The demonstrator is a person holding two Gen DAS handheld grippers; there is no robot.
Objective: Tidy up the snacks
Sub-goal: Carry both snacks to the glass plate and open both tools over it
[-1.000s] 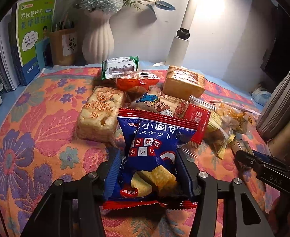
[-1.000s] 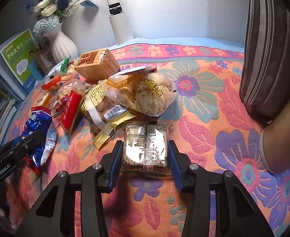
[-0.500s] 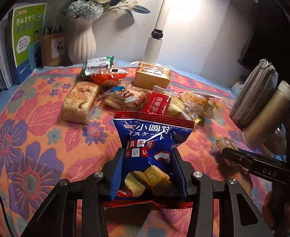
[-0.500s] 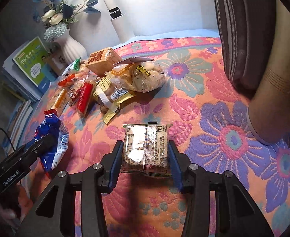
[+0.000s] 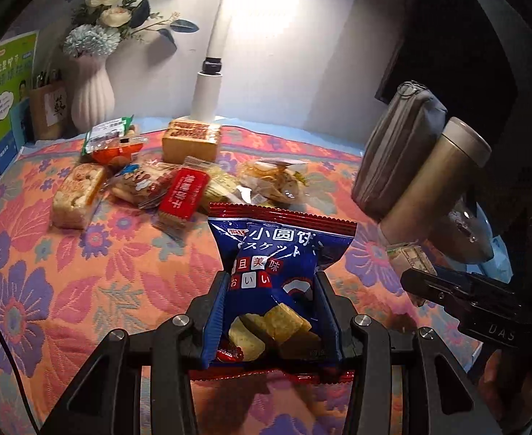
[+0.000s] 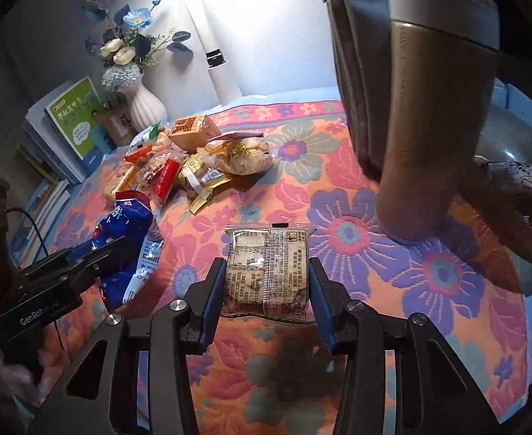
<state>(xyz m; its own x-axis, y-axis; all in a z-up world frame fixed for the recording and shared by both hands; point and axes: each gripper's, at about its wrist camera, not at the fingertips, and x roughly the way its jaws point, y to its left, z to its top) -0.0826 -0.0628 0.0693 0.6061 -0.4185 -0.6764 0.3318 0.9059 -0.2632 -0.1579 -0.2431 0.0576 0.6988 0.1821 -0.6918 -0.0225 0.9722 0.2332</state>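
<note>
My left gripper (image 5: 271,290) is shut on a blue and red biscuit bag (image 5: 280,264), held above the floral cloth; the bag also shows in the right wrist view (image 6: 131,239). My right gripper (image 6: 267,279) is shut on a clear-wrapped brown snack pack (image 6: 267,268), near a tan thermos (image 6: 436,108). That pack's end shows in the left wrist view (image 5: 409,259). A pile of other snacks (image 5: 178,181) lies further back: a rice cracker pack (image 5: 77,195), a red pack (image 5: 184,194), a tan cake pack (image 5: 191,141) and a clear bag of crisps (image 5: 271,181).
A grey pouch (image 5: 396,152) leans against the thermos (image 5: 443,181) at the right. A white vase of flowers (image 5: 91,94), books (image 5: 8,87) and a white lamp post (image 5: 211,69) stand along the back wall. A clear glass bowl (image 6: 519,166) sits behind the thermos.
Both grippers have drawn back and to the right from the snack pile, each still holding its pack. The thermos and pouch now loom much closer in both views.
</note>
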